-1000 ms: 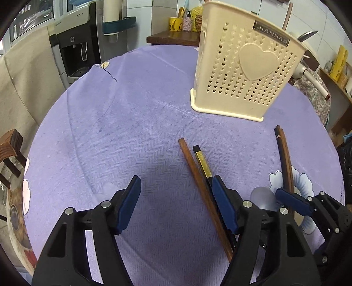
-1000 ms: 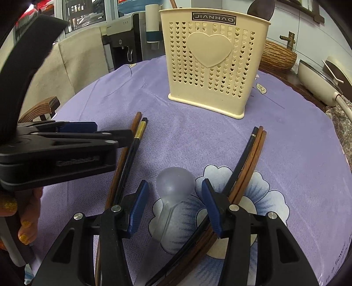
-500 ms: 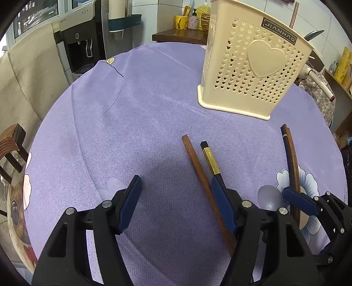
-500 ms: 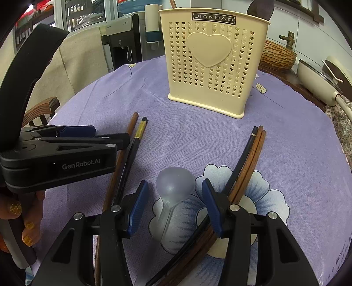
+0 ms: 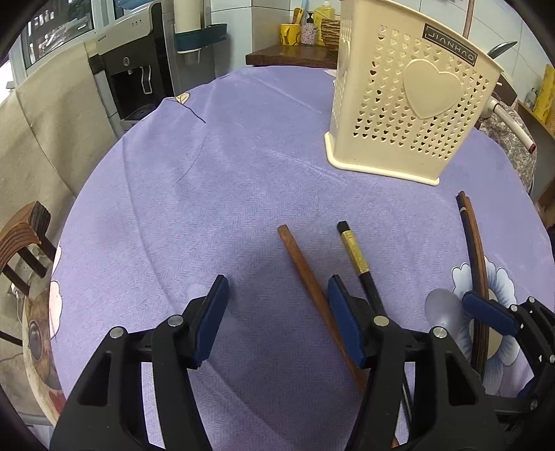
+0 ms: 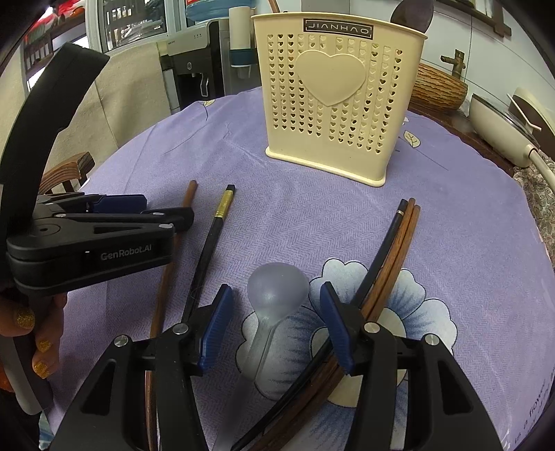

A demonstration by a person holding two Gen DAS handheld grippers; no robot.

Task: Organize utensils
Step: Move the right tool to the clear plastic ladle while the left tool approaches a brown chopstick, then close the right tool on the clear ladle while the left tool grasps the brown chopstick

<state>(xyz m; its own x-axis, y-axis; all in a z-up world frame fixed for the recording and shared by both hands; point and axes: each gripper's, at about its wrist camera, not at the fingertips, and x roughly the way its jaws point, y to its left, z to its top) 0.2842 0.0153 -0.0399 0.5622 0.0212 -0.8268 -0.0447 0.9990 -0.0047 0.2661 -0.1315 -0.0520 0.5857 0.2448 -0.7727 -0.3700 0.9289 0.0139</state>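
Right tool (image 6: 272,321) spread, empty, straddling the spoon (image 6: 275,295) at lower centre. Spoon's handle runs back under the tool. Left tool (image 5: 275,312) also spread, empty.

The translucent plastic spoon (image 6: 274,312) has its handle end lost beneath the right gripper (image 6: 272,326), as do the near ends of three dark and brown chopsticks (image 6: 388,263). Behind the cream perforated utensil basket (image 6: 338,100), a dark ladle bowl (image 6: 412,14) shows only partly.
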